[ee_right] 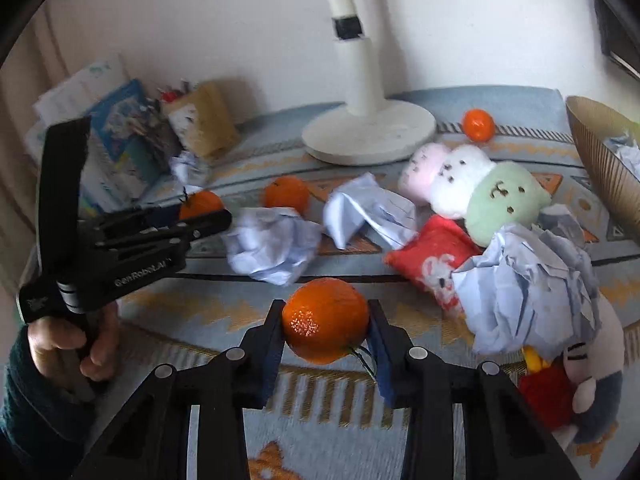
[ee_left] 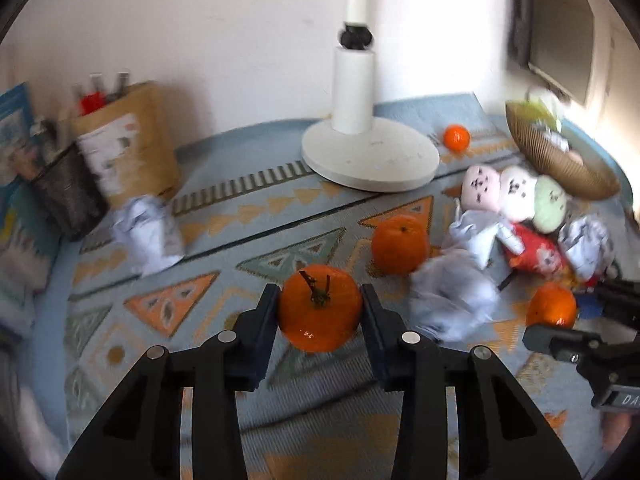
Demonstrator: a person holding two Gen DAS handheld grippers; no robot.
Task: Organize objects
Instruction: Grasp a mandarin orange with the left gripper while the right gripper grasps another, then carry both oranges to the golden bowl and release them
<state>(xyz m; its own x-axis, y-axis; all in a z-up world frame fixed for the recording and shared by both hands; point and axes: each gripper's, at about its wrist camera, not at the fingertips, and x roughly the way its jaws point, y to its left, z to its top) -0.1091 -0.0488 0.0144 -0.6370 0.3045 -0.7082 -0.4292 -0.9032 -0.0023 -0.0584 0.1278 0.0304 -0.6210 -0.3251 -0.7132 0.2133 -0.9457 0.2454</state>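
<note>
My left gripper [ee_left: 319, 297] is shut on a tangerine with a dark stem [ee_left: 320, 322], pads pressing both its sides, just above the patterned cloth [ee_left: 168, 308]. In the right wrist view my right gripper [ee_right: 325, 312] is shut on another tangerine [ee_right: 326, 330] the same way. Each view also catches the other gripper from the side: the right gripper [ee_left: 564, 315] at the right edge, the left gripper [ee_right: 204, 213] at the left, held by a hand [ee_right: 64, 344]. Two loose tangerines lie on the cloth, one mid-table [ee_right: 286, 196] and one beside the lamp base [ee_right: 478, 124].
Crumpled paper balls [ee_right: 276, 248] [ee_right: 532, 280] and plush toys [ee_right: 504, 200] litter the right half. A ribbed wicker basket [ee_right: 592, 168] stands at the far right. A white lamp base [ee_right: 370, 136] sits at the back, with a brown bag [ee_left: 132, 148] and books [ee_right: 120, 136] at the back left.
</note>
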